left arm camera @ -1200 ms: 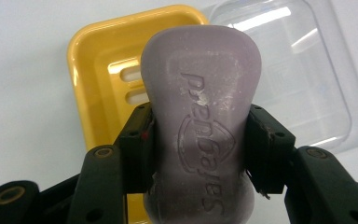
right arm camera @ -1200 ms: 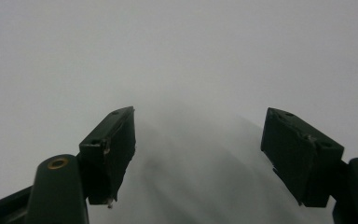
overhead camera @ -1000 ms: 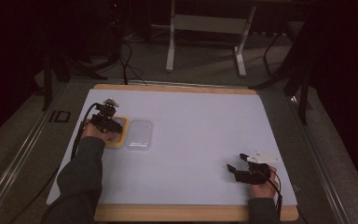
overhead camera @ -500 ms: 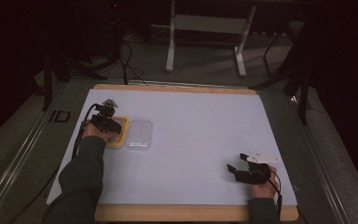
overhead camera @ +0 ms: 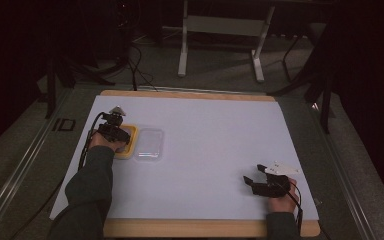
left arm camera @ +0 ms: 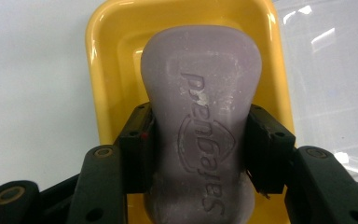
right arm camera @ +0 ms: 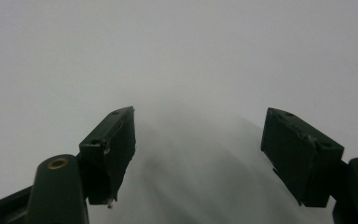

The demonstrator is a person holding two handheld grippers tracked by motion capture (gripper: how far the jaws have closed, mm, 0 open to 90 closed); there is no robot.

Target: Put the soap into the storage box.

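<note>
While left gripper (left arm camera: pixel 198 140) clamps purple soap bar (left arm camera: pixel 200 107) across its waist, bar sits inside yellow soap dish (left arm camera: pixel 116 56) near mat's left edge. Whether bar rests on dish floor, cannot tell. Clear lid (overhead camera: pixel 149 144) lies just beside dish, not yet fitted; probably closing step left. Right gripper (overhead camera: pixel 252 183) idle, jaws apart, nothing between, low on white mat (overhead camera: pixel 215 130). Wide bare mat between hands; dish walls tight around jaws.

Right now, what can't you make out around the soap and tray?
- Soap bar: near end cut off by the bottom edge, left gripper view.
- Yellow tray: floor hidden under the soap.
- Clear lid: too faint in the high view for detail.
- Left tool: pads' inner faces hidden against the soap.
</note>
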